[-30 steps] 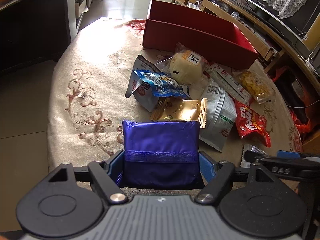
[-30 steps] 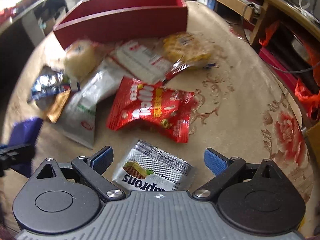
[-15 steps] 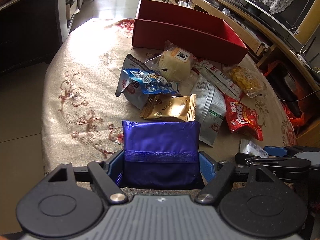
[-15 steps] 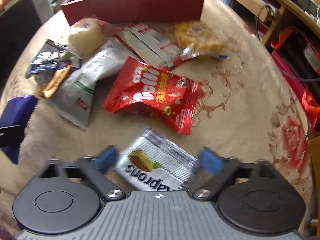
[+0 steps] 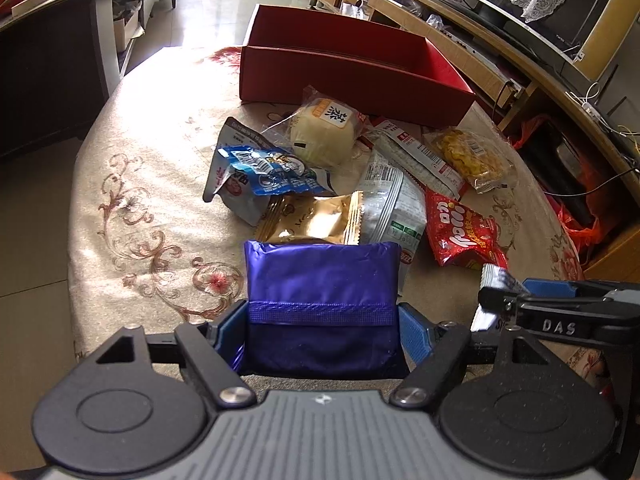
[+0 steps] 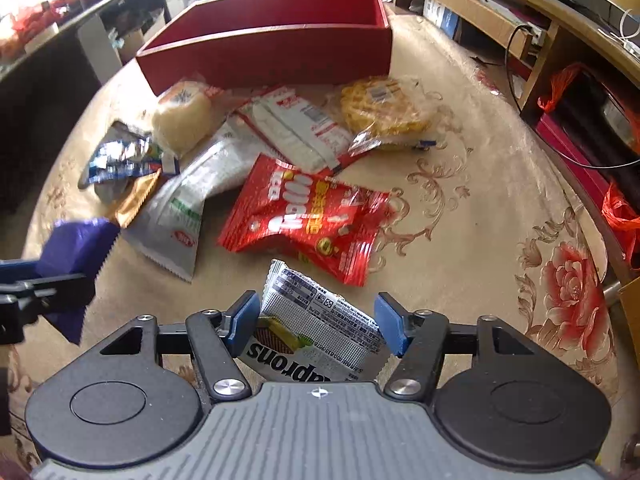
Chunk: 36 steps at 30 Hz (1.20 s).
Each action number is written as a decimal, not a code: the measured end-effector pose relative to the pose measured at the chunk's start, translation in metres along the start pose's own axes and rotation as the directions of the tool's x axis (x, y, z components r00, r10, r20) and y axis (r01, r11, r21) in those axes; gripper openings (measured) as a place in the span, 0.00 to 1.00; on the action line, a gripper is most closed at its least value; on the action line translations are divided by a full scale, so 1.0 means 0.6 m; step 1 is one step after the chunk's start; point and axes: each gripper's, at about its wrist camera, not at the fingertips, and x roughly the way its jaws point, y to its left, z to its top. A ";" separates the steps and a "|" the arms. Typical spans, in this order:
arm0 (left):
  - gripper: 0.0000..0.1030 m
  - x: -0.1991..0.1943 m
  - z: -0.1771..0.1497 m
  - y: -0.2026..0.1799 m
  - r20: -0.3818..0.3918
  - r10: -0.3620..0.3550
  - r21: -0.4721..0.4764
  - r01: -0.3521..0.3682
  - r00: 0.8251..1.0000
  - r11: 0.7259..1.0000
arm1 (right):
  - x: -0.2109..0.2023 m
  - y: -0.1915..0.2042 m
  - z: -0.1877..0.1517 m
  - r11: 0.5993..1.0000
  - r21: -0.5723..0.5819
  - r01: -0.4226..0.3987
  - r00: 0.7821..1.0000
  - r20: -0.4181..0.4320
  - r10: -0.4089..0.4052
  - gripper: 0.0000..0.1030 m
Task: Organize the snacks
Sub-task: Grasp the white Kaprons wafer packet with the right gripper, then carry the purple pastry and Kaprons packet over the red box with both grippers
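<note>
My left gripper [image 5: 322,320] is shut on a purple snack packet [image 5: 322,276], held just above the near edge of the table. The jaws of my right gripper [image 6: 316,312] are closing; both blue pads touch the sides of a silver wafer packet [image 6: 308,300], whose far end tips upward. An open red box [image 5: 360,76] stands at the far side of the table. Between it and the grippers lies a pile of snacks: a red packet [image 6: 308,216], a wrapped bun [image 5: 324,132], a blue packet [image 5: 264,172], a gold packet [image 5: 316,220] and a silver-green packet [image 5: 396,208].
A beige flowered cloth [image 5: 132,208] covers the round table. A bag of yellow crackers [image 6: 384,108] and a long white packet [image 6: 296,128] lie near the box. A dark cabinet [image 5: 48,80] stands at the left, wooden shelving [image 6: 500,20] with cables at the right.
The right jaws have drawn in from wide apart to the sides of the wafer packet, and its far end has lifted. The left gripper still holds the purple packet.
</note>
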 end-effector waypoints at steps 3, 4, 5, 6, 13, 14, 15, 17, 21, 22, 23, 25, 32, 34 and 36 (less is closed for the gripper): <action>0.71 0.001 0.005 -0.003 0.004 -0.001 -0.003 0.001 1.000 1.000 | -0.006 -0.010 0.009 0.999 0.034 -0.023 1.000 0.021 0.023 0.67; 0.71 0.000 0.007 -0.005 0.007 -0.002 -0.003 0.002 1.000 1.000 | -0.010 -0.012 0.012 0.999 0.045 -0.029 0.999 0.031 0.028 0.67; 0.71 -0.001 0.010 -0.007 0.012 -0.004 0.000 0.004 1.000 1.000 | -0.014 -0.013 0.016 0.998 0.054 -0.036 0.998 0.043 0.034 0.67; 0.71 -0.004 0.014 -0.010 0.021 -0.005 0.003 0.005 1.000 1.000 | -0.020 -0.014 0.020 0.997 0.060 -0.046 0.998 0.055 0.043 0.67; 0.71 -0.028 0.039 -0.027 0.103 0.029 0.018 -0.031 0.994 0.999 | -0.047 -0.006 0.054 0.996 0.054 -0.074 0.990 0.128 0.067 0.67; 0.70 -0.032 0.042 -0.030 0.112 0.043 0.021 -0.046 0.993 0.999 | -0.051 -0.003 0.059 0.996 0.049 -0.078 0.988 0.138 0.070 0.67; 0.70 -0.035 0.047 -0.033 0.117 0.058 0.024 -0.061 0.991 0.998 | -0.056 0.000 0.064 0.996 0.043 -0.082 0.986 0.148 0.075 0.67; 0.70 -0.040 0.058 -0.040 0.130 0.082 0.028 -0.086 0.988 0.996 | -0.064 0.005 0.072 0.995 0.036 -0.093 0.982 0.167 0.085 0.67; 0.71 -0.040 0.084 -0.046 0.165 0.082 0.026 -0.087 0.983 0.996 | -0.071 0.005 0.091 0.992 0.049 -0.119 0.974 0.198 0.107 0.67; 0.71 -0.037 0.091 -0.046 0.172 0.084 0.026 -0.090 0.982 0.996 | -0.071 0.005 0.097 0.991 0.049 -0.122 0.973 0.204 0.110 0.67; 0.70 -0.034 0.098 -0.048 0.177 0.088 0.027 -0.094 0.980 0.995 | -0.069 0.005 0.104 0.991 0.049 -0.121 0.972 0.209 0.109 0.67; 0.70 -0.029 0.112 -0.051 0.186 0.095 0.027 -0.101 0.978 0.994 | -0.067 0.006 0.118 0.991 0.048 -0.122 0.969 0.220 0.109 0.67; 0.70 -0.012 0.170 -0.054 0.224 0.100 0.019 -0.107 0.969 0.994 | -0.058 0.006 0.168 0.990 0.049 -0.132 0.960 0.257 0.115 0.67; 0.70 -0.005 0.186 -0.057 0.239 0.113 0.024 -0.122 0.965 0.992 | -0.054 0.007 0.182 0.990 0.044 -0.131 0.958 0.263 0.115 0.67; 0.70 0.002 0.200 -0.059 0.249 0.121 0.028 -0.132 0.961 0.991 | -0.049 0.008 0.199 0.990 0.042 -0.131 0.955 0.272 0.115 0.67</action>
